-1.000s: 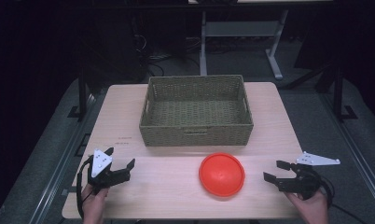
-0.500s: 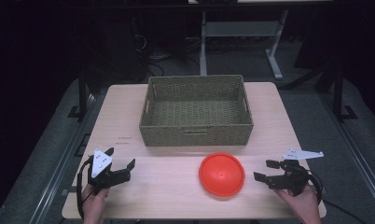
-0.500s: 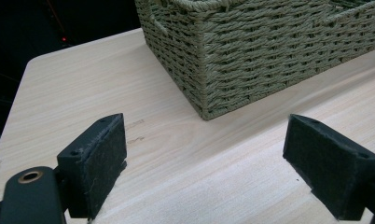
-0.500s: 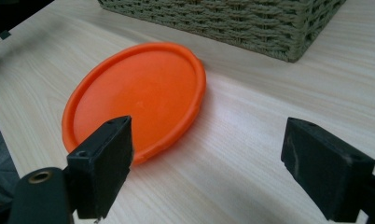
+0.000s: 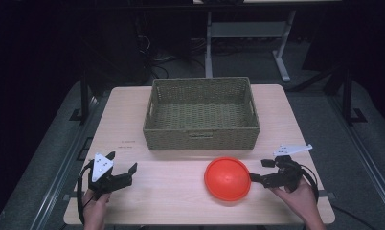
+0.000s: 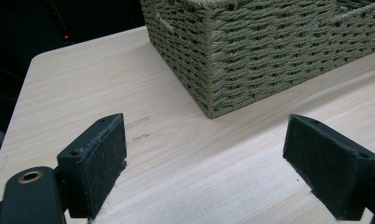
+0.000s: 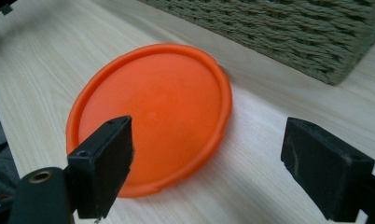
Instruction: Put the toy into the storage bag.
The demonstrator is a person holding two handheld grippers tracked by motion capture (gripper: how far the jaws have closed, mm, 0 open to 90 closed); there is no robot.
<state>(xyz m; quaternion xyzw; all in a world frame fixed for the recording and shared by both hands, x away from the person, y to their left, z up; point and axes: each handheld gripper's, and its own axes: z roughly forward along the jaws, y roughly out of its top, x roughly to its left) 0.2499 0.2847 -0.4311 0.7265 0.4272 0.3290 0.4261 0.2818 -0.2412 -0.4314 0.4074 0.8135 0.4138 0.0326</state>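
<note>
Lying flat, round orange plate [image 5: 227,178]; right gripper [image 5: 258,171] jaws apart beside it.

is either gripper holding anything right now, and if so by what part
Nothing is held. The left gripper is open over bare table. The right gripper is open too, its jaws apart at the edge of the orange plate, not closed on it.

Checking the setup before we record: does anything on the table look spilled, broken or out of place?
Nothing stands out. The woven basket sits square and empty at the back of the table, and the orange disc lies flat in front of it, intact. Both tongs, left and right, are open and hold nothing.
</note>
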